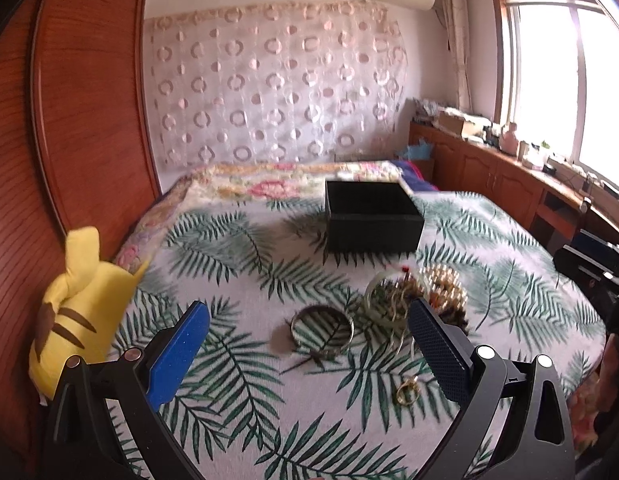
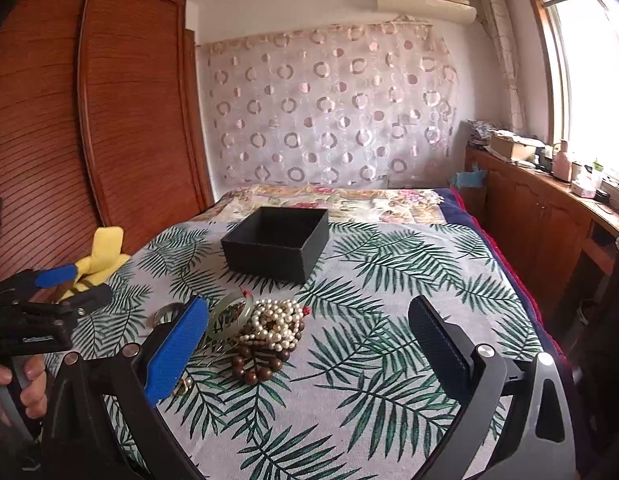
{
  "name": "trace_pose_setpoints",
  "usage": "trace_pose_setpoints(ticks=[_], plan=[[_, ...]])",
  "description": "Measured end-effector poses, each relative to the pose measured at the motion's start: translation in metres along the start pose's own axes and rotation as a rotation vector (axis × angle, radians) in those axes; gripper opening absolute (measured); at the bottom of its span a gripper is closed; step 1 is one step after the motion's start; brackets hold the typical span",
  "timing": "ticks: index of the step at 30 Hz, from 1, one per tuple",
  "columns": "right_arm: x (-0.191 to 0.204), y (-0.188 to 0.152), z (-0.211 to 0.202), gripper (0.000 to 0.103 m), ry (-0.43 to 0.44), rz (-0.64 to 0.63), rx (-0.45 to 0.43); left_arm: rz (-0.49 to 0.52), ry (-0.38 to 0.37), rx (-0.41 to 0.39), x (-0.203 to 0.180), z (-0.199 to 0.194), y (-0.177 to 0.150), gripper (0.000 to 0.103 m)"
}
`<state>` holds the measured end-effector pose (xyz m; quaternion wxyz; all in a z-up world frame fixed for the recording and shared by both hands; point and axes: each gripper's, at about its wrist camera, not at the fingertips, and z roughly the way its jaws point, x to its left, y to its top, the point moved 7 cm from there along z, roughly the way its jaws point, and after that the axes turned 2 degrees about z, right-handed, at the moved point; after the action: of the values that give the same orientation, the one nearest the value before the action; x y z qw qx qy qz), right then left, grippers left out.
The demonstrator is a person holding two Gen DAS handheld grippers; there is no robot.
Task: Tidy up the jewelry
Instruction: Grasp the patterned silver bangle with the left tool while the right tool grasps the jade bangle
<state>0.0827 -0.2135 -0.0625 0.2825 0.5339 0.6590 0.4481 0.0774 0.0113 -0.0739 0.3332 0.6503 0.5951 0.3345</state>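
An open black box (image 1: 371,216) (image 2: 277,242) stands on the leaf-print bedspread. In front of it lies a jewelry pile: a pearl strand (image 2: 275,322) (image 1: 445,284), a brown bead bracelet (image 2: 255,364), a green jade bangle (image 2: 231,316) (image 1: 383,294). A metal bangle (image 1: 322,330) (image 2: 165,314) and a gold ring (image 1: 407,391) (image 2: 182,387) lie apart. My left gripper (image 1: 309,344) is open above the metal bangle and empty; it also shows in the right wrist view (image 2: 75,284). My right gripper (image 2: 309,340) is open and empty, just right of the pile.
A yellow plush toy (image 1: 75,308) (image 2: 97,258) lies at the bed's left edge by the wooden wardrobe (image 2: 89,120). A wooden cabinet (image 2: 549,216) with clutter runs along the right under the window. The right gripper's body (image 1: 597,264) is at the far right.
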Motion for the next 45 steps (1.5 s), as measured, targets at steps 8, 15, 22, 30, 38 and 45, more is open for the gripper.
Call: trace_pose_setpoints(ticks=[8, 15, 22, 30, 38, 45], plan=[[0.008, -0.009, 0.017, 0.094, 0.059, -0.040, 0.046, 0.026, -0.057, 0.081, 0.001, 0.035, -0.023, 0.096], [0.011, -0.013, 0.034, 0.091, 0.111, -0.076, 0.089, 0.042, -0.106, 0.165, 0.006, 0.062, -0.032, 0.096], [0.018, -0.016, 0.050, 0.091, 0.137, -0.147, 0.137, 0.078, -0.170, 0.259, -0.002, 0.090, -0.040, 0.085], [0.028, -0.021, 0.066, 0.091, 0.170, -0.194, 0.192, 0.099, -0.187, 0.305, -0.007, 0.108, -0.041, 0.073], [0.048, -0.018, 0.082, 0.091, 0.232, -0.272, 0.239, 0.121, -0.182, 0.313, -0.006, 0.115, -0.043, 0.060], [0.079, -0.019, 0.111, 0.084, 0.321, -0.394, 0.327, 0.123, -0.167, 0.302, 0.005, 0.111, -0.044, 0.057]])
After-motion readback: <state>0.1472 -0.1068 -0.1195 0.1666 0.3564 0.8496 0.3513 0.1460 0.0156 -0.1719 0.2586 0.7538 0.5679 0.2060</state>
